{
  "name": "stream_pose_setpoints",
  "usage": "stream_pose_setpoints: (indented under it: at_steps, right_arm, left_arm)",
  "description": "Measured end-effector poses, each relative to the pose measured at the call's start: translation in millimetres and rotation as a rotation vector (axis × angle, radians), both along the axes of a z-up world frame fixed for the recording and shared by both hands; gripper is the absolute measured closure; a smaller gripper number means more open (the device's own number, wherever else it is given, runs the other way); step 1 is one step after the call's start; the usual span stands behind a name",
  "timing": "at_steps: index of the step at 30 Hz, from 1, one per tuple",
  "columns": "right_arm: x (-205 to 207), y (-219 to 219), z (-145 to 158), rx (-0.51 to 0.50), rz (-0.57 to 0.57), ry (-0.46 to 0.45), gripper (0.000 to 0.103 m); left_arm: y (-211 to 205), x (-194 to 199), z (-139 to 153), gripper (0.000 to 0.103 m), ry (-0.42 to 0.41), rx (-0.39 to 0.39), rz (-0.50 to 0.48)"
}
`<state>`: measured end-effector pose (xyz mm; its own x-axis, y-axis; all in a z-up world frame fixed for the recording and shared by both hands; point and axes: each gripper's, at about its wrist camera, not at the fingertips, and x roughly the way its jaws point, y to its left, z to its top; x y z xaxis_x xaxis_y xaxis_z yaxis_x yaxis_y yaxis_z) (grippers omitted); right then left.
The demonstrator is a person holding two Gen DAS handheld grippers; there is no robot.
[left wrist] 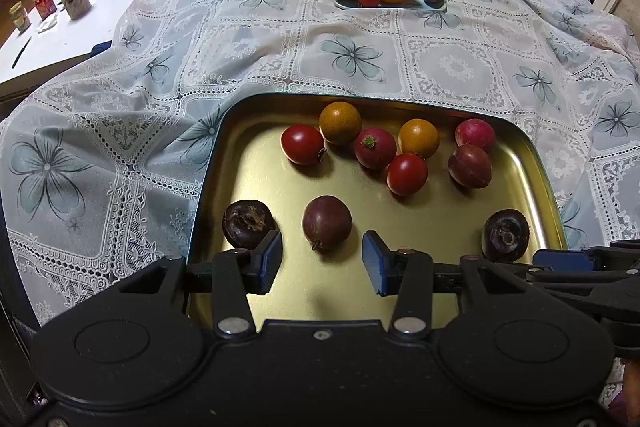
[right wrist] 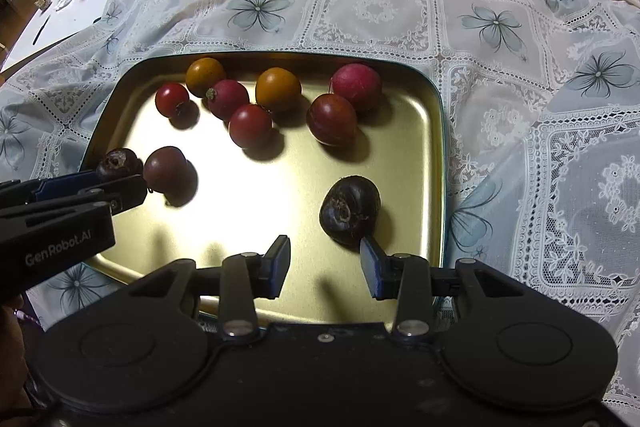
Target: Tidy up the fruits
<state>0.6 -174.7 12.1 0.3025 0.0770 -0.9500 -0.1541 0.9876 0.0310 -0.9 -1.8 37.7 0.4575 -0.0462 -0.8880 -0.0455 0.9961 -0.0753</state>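
My left gripper [left wrist: 322, 263] stands with its pads apart and nothing between them, hovering over the near edge of the gold tray [left wrist: 256, 187]. Just past its tips lies a dull purple fruit [left wrist: 327, 222], nearly centred in the gap, stem end toward me. A dark wrinkled fruit [left wrist: 249, 224] sits beside my left pad, close to the tray's near left corner. My right gripper [right wrist: 325, 265] is also parted and empty, with a narrower gap; its right pad sits just beside, maybe touching, a second dark wrinkled fruit [right wrist: 350, 209] near the tray's right edge, which lies off to the right of the gap, not inside it.

Along the tray's far edge the rest cluster: two orange fruits [left wrist: 340, 123], red tomatoes [left wrist: 303, 144], pinkish radish-like ones [left wrist: 375, 148], some touching each other. Well beyond, toward the far side of the tablecloth [left wrist: 160, 67], a pale plate [left wrist: 434, 7] already carries an apple, an orange, a kiwi and small fruits.

I judge the step in hand is picking a piece from the tray for that plate. To do it well, I would take the purple fruit with the left: come straight down so both pads meet its widest part together, since it would roll on the slick metal. The right should shift rightward and widen before closing on its fruit, or the pad will just nudge it toward the rim.
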Motion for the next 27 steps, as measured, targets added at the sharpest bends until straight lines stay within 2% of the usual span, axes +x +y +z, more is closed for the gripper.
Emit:
stream_pose_setpoints:
  at_steps: [27]
  right_arm:
    - [2.4,0.5,-7.4,-0.007,0.003,0.028,0.063]
  left_arm:
    - [-2.0,1.7,-5.5,0.051,0.029,-0.009,-0.015]
